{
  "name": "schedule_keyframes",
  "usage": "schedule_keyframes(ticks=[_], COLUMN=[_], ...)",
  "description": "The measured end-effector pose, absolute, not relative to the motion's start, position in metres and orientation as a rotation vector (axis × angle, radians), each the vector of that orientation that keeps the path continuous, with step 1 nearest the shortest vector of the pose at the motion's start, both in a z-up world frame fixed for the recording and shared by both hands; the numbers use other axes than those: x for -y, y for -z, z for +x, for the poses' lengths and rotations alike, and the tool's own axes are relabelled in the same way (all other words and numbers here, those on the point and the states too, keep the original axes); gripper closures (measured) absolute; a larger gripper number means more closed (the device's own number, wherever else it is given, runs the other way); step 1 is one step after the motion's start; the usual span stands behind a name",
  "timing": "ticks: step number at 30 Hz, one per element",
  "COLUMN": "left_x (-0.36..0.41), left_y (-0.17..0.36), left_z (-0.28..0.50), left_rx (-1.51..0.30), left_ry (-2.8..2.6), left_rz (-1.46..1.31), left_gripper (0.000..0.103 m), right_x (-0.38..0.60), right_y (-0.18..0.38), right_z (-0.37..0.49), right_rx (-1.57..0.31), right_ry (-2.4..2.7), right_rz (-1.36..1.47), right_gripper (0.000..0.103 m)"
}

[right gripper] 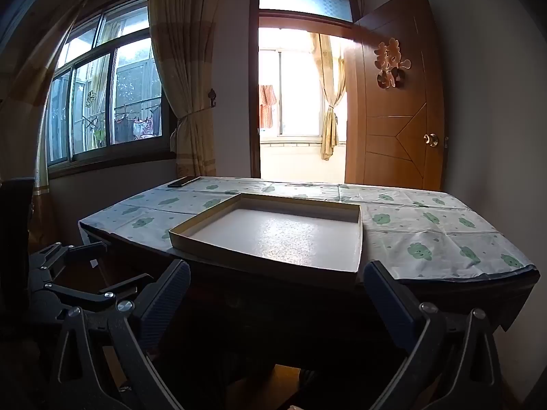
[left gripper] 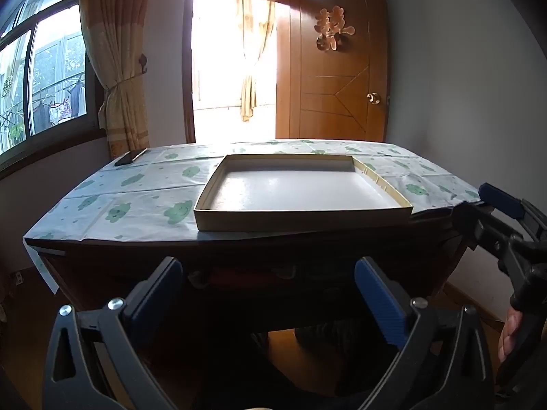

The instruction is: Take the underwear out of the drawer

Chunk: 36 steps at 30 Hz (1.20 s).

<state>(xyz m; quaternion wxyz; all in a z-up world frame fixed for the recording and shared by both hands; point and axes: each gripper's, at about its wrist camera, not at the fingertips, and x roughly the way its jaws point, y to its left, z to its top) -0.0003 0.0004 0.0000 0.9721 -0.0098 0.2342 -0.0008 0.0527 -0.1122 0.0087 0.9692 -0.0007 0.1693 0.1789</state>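
Observation:
A dark wooden table [left gripper: 85,273] carries a cloud-print cloth [left gripper: 136,198]. Just under its front edge runs a dim band, the drawer [left gripper: 239,276], where reddish and pale cloth-like shapes show faintly; it is too dark to tell underwear. My left gripper [left gripper: 270,294] hangs open in front of that band with nothing between its blue pads. At the table's right corner my right gripper [left gripper: 492,215] is held by a hand [left gripper: 511,335]. In the right wrist view the right gripper [right gripper: 277,290] is open before the dark table front [right gripper: 273,311], with the left gripper [right gripper: 112,263] open at lower left.
A shallow cardboard tray [left gripper: 301,220] with a white floor lies on the cloth near the front edge, also the tray [right gripper: 177,235]. A dark flat phone-like object [left gripper: 130,157] lies at the back left corner. Behind stand a window, curtains and an open wooden door [left gripper: 335,78].

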Motion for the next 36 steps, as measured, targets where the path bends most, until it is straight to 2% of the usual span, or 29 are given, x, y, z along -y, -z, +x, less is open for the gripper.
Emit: schedule_keyframes(ticks=[36], left_x=[-0.0029], left_y=[0.0044], left_z=[0.0029], left_rx=[-0.481], left_ry=[-0.006], left_rz=[-0.019], left_gripper=[0.000], right_x=[0.1103], right_y=[-0.0090], right_z=[0.0508], right_rx=[-0.328], right_ry=[-0.359], right_rz=[-0.008], right_gripper=[0.001])
